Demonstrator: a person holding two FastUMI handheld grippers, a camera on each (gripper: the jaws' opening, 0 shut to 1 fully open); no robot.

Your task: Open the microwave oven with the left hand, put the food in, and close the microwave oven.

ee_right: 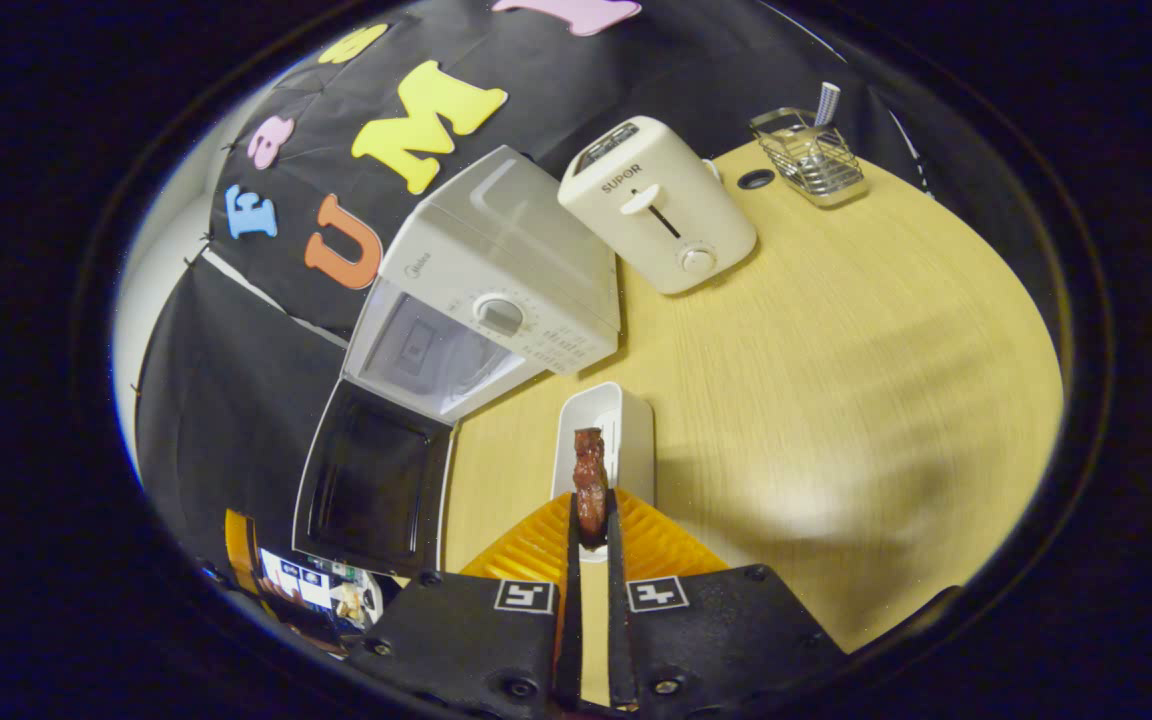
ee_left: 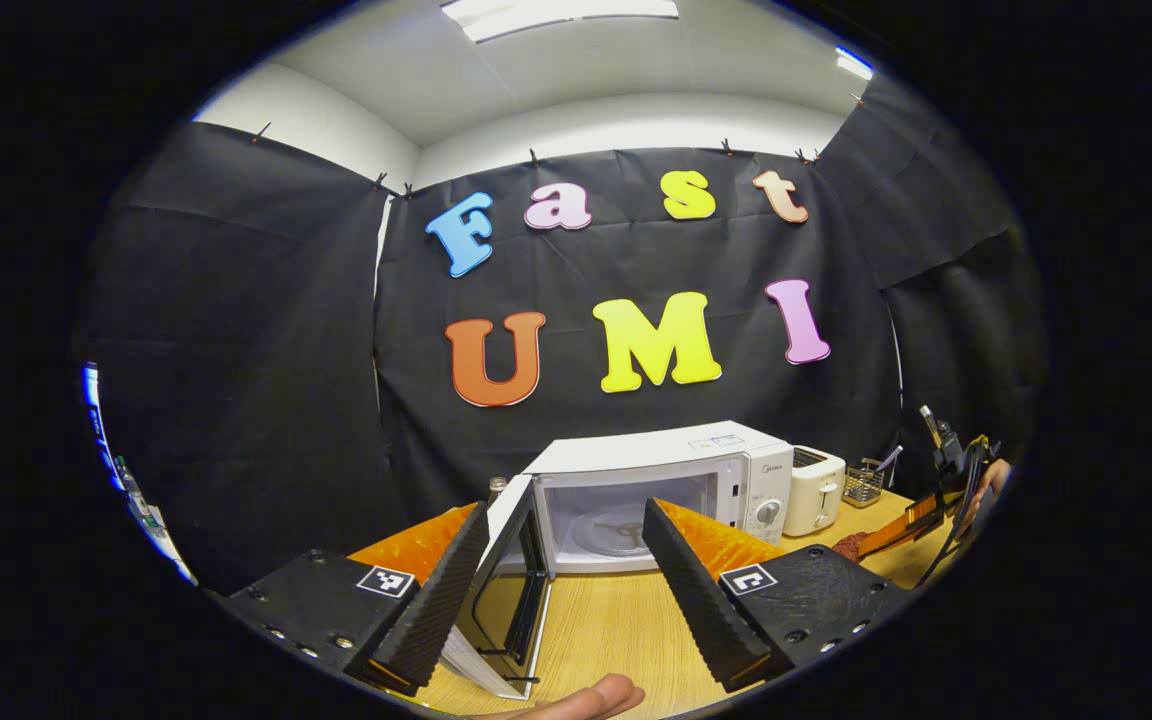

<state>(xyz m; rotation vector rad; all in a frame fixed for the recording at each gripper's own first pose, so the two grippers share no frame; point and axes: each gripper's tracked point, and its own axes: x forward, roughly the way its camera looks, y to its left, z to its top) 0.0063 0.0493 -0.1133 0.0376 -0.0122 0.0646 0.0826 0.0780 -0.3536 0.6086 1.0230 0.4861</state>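
Meat [ee_right: 590, 480] in right claw [ee_right: 591, 530] above white tray [ee_right: 633, 420].

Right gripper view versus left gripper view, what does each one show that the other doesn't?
Right gripper view alone: the white tray on the table, and the right gripper shut on a piece of meat above it.

Left gripper view alone: the open left gripper, the microwave's turntable, a fingertip.

Both: microwave with open door, toaster, wire basket.

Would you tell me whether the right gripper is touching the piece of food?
Touching: the right gripper view shows the right gripper pinching the food.
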